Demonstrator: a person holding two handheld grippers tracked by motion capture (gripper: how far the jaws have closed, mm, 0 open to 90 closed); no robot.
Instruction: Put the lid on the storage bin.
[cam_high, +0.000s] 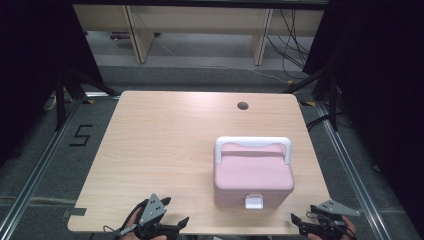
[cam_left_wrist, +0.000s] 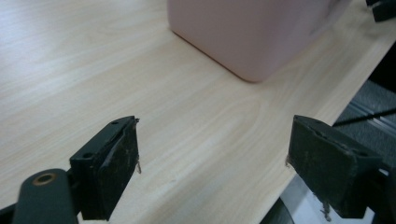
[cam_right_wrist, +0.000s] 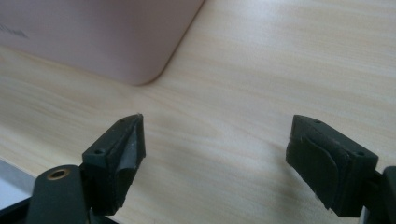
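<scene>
Waiting at the bench's (cam_high: 165, 145) near edge, the left tool (cam_high: 175, 212) and right tool (cam_high: 299, 222) both gape empty, flanking the closed pink box (cam_high: 252, 175) just ahead between them, seemingly poised to grasp it.

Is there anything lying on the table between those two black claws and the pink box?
Nothing visible. The left gripper and right gripper sit at the near table edge, fingers open and empty. Bare wood lies between each and the pink box, whose white latch faces them.
</scene>
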